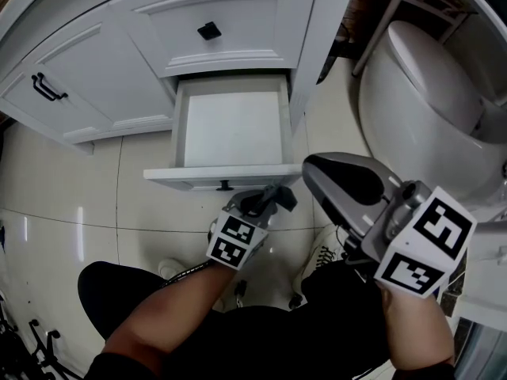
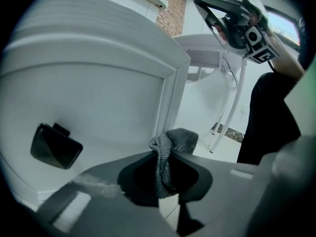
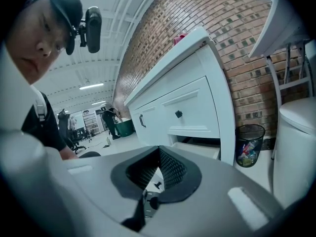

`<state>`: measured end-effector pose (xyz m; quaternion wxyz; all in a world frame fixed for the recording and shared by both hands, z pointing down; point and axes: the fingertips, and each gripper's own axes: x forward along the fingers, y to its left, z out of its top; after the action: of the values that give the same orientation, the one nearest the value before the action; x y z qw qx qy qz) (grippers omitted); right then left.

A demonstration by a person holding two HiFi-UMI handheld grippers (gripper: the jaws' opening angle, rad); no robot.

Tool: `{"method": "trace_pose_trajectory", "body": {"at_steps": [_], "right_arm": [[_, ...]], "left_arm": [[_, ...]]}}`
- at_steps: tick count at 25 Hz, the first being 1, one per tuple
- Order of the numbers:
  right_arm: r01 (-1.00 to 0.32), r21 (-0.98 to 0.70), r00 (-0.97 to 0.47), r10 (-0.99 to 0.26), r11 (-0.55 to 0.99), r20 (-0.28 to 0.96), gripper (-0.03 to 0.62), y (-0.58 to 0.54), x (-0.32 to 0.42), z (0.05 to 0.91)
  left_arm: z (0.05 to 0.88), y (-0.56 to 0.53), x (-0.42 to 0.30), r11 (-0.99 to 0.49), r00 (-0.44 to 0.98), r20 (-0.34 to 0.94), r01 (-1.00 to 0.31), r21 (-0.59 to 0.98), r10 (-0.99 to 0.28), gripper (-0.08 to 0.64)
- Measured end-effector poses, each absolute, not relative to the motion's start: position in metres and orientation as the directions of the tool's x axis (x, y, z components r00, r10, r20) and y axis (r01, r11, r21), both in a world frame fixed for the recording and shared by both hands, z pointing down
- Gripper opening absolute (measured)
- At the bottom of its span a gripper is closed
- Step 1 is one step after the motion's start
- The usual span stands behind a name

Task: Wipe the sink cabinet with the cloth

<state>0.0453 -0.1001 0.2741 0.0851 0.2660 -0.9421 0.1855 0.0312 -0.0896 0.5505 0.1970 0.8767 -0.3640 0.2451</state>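
Note:
The white sink cabinet (image 1: pixel 230 22) has its bottom drawer (image 1: pixel 231 129) pulled out. My left gripper (image 1: pixel 273 198) sits just in front of the drawer's front panel (image 1: pixel 198 179), right of its black knob (image 1: pixel 225 185). In the left gripper view the left gripper (image 2: pixel 165 149) is shut on a bunched grey cloth (image 2: pixel 177 139), close to the white panel (image 2: pixel 89 107) and beside the knob (image 2: pixel 55 145). My right gripper (image 1: pixel 314 165) is held higher and to the right, apart from the cabinet. In its own view the right gripper (image 3: pixel 159 149) is shut with nothing in it.
A white toilet (image 1: pixel 420 109) stands to the right of the cabinet, with a white metal frame (image 1: pixel 380 22) beside it. A black mesh waste bin (image 3: pixel 249 143) sits by the brick wall. The person's legs and shoes (image 1: pixel 321 256) are on the tiled floor below.

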Motion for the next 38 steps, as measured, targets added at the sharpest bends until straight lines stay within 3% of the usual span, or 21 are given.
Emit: {"method": "trace_pose_trajectory", "body": {"at_steps": [15, 28, 38], "right_arm": [[-0.508, -0.282, -0.859, -0.452, 0.814, 0.241, 0.005, -0.091, 0.027, 0.265], [-0.441, -0.259, -0.892, -0.387, 0.859, 0.235, 0.005, -0.073, -0.019, 0.257], [-0.489, -0.236, -0.865, -0.433, 0.840, 0.253, 0.005, -0.077, -0.010, 0.260]], "left_arm": [[0.553, -0.084, -0.032, -0.548, 0.512, 0.596, -0.825, 0.141, -0.619, 0.037], [0.539, -0.076, -0.141, -0.303, 0.320, 0.577, -0.944, 0.129, -0.751, 0.037], [0.531, -0.066, -0.195, -0.160, 0.213, 0.577, -0.977, 0.141, -0.788, 0.037]]}}
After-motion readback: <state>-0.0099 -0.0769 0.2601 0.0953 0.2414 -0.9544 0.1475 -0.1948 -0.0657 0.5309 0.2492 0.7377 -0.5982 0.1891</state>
